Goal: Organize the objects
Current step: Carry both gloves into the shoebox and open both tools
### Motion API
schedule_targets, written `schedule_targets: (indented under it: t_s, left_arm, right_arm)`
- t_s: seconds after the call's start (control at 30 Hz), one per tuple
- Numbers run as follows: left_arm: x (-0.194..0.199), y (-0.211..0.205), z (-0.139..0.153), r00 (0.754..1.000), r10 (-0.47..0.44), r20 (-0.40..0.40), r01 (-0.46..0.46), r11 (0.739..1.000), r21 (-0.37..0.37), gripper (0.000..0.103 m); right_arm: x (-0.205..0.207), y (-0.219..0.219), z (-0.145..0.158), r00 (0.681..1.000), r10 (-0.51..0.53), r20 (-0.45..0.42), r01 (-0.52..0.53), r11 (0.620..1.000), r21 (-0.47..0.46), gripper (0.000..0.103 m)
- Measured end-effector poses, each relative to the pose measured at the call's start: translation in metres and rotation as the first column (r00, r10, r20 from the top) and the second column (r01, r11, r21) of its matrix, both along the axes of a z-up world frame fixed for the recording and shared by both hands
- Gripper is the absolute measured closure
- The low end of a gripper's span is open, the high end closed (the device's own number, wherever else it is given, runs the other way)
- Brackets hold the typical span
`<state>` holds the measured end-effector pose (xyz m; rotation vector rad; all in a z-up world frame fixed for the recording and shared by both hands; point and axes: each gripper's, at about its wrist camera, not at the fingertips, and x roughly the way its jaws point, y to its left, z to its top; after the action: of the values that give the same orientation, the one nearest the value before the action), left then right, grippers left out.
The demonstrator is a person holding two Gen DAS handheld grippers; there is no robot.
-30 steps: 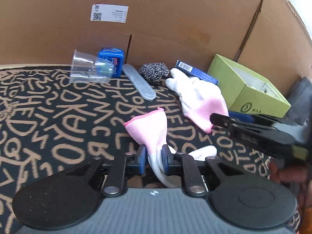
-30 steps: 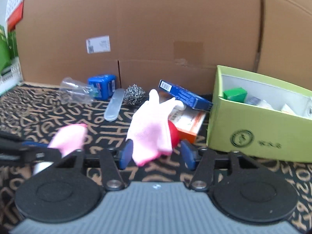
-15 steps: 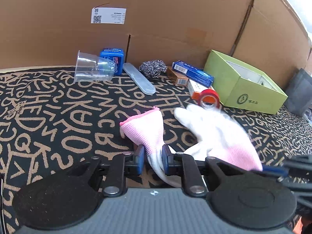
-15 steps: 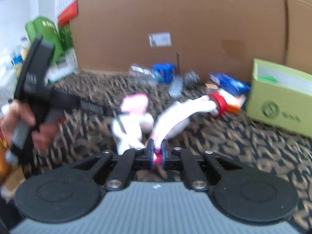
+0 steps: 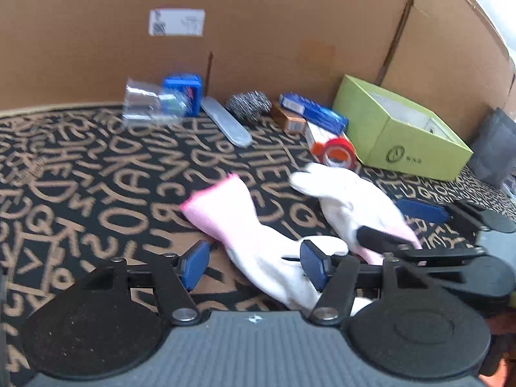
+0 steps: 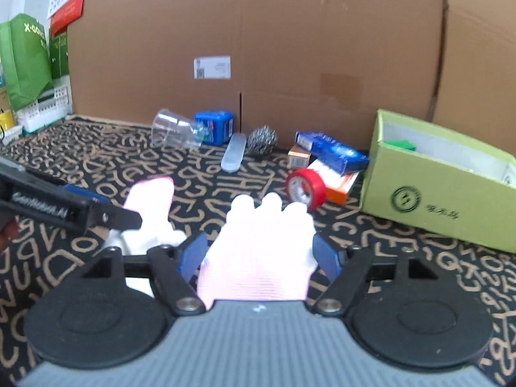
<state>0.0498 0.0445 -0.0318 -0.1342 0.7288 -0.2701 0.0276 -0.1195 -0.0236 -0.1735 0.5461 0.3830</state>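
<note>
While both grippers sit low over the worktop, which is covered in a black woven cloth printed with chunky tan letters, the two knit gloves lie limp and flat on it, right in front of them. In the left wrist view, the left gripper has just been opening: its ribbed blue pads stand wide apart, and the left glove, soft white knit with a pink ribbed cuff pointing away to the far left, lies loose between them, touching the right pad at most. So it's released, not clenched on anything.

Same story on the other side. The right gripper has just been opening too, and the right glove lies spread between its blue pads with its pink cuff nearest the camera and rounded white fingertips pointing away. It fills most of the gap, so I can't tell if the edges brush the pads, but the fingers aren't squeezing it.

Further back, along the corrugated cardboard wall, there's a clear plastic cup tipped on its side, a blue cube-ish box, a flat translucent oblong case, a wiry steel scourer ball and a long blue carton stacked over orange ones. A glossy red tape roll stands on edge just beyond the right glove, and a lime-green open cardboard box sits far right
</note>
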Motion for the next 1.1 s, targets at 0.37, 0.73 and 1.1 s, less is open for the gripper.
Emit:
schedule_targets:
  t_s: [0.37, 0.73, 1.1]
  left_arm:
    - [0.005, -0.017, -0.008, 0.996, -0.078, 0.034, 0.076, 0.995, 0.064, 0.091]
    - [0.016, -0.065, 0.050, 0.953, -0.268, 0.140, 0.268, 0.963, 0.015, 0.092]
    - [0.070, -0.165, 0.143, 0.843, -0.383, 0.378, 0.377, 0.921, 0.093, 0.091]
  right_arm:
    - [-0.008, -0.010, -0.008, 0.998, 0.028, -0.048, -0.025, 0.998, 0.057, 0.091]
    - [-0.035, -0.074, 0.055, 0.985, -0.105, 0.133, 0.078, 0.978, 0.193, 0.092]
    - [-0.005, -0.144, 0.122, 0.890, -0.301, 0.343, 0.262, 0.952, 0.155, 0.092]
